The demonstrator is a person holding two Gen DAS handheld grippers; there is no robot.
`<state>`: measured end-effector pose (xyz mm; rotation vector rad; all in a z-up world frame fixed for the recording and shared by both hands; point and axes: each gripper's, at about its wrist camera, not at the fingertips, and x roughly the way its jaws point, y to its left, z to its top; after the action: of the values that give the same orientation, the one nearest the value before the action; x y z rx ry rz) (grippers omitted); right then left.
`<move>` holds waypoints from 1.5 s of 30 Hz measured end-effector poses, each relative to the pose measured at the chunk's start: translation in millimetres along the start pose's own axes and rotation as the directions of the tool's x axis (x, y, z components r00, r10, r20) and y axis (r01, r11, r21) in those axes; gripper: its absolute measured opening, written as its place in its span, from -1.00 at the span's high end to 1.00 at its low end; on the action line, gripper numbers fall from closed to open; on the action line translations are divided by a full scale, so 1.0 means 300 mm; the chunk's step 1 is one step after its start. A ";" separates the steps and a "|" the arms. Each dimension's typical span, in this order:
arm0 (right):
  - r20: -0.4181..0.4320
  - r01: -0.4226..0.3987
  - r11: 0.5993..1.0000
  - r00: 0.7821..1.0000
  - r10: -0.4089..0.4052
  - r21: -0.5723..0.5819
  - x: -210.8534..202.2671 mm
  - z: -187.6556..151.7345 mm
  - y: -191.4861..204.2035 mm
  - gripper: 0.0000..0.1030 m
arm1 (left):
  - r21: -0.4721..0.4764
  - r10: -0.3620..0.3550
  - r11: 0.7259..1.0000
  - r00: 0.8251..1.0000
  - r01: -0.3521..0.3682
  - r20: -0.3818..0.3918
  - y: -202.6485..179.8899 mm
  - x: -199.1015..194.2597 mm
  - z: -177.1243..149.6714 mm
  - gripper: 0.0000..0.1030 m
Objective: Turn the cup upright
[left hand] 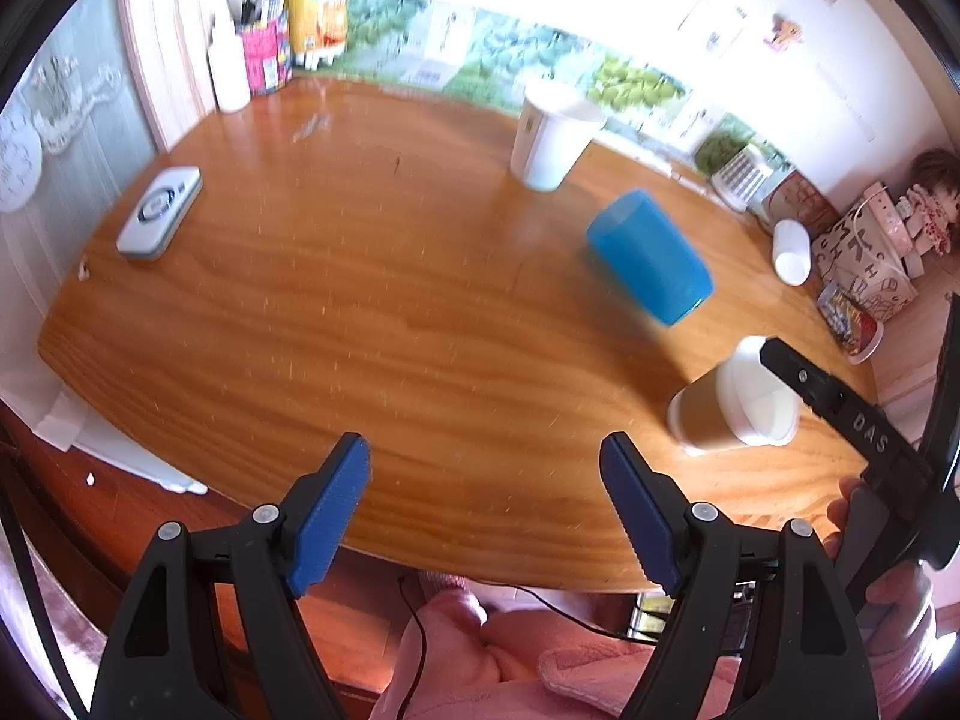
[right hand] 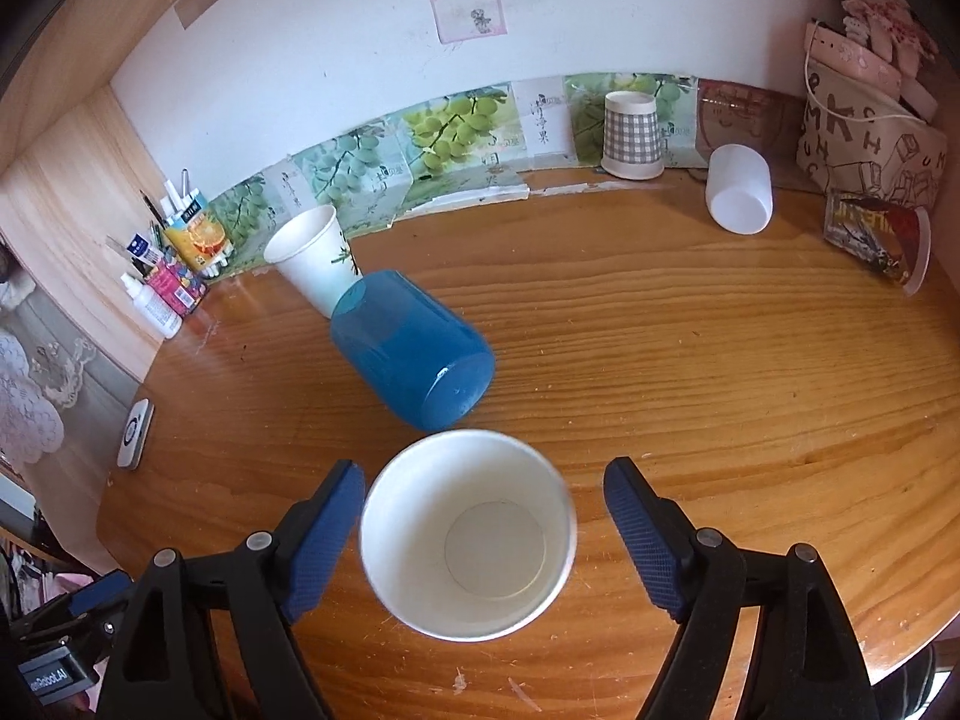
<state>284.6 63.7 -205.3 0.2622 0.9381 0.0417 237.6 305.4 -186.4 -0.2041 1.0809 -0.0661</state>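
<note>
A paper cup (right hand: pixel 468 534) with a white inside stands upright, mouth up, on the wooden table (right hand: pixel 720 390), between the fingers of my right gripper (right hand: pixel 485 531). The jaws are open; the left pad is at the rim and the right pad stands apart. The same cup, brown outside, shows in the left wrist view (left hand: pixel 735 402) with a black right-gripper finger (left hand: pixel 828 396) at it. My left gripper (left hand: pixel 485 507) is open and empty above the table's near edge. A blue plastic cup (right hand: pixel 414 348) lies on its side just beyond the paper cup; it also shows in the left wrist view (left hand: pixel 651 255).
A white paper cup (right hand: pixel 315 258) stands upright behind the blue one. A checked cup (right hand: pixel 633 135) sits upside down by the wall. A white cup (right hand: pixel 738 189) and a printed cup (right hand: pixel 882 243) lie on their sides at the right. A white device (left hand: pixel 159 210) lies at the left; bottles (left hand: pixel 228 60) fill the far left corner.
</note>
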 end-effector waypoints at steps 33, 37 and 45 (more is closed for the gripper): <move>0.516 0.036 0.999 0.856 -0.043 0.024 -0.951 -0.124 -0.128 -0.99 | 0.206 -0.056 0.972 0.748 -0.110 0.662 -0.427 -0.726 -0.109 -0.99; 0.548 -0.004 1.000 0.836 0.013 -0.017 -0.985 -0.138 -0.094 -0.99 | 0.210 -0.068 0.971 0.706 -0.116 0.704 -0.440 -0.754 -0.140 -0.99; 0.598 0.040 0.998 0.802 -0.007 -0.041 -1.011 -0.160 -0.054 -0.99 | 0.189 -0.057 0.975 0.694 -0.114 0.718 -0.447 -0.746 -0.152 -0.99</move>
<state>65.0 12.7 3.9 0.1958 0.3028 -0.0401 98.2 202.2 13.9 0.0015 0.2692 -0.0679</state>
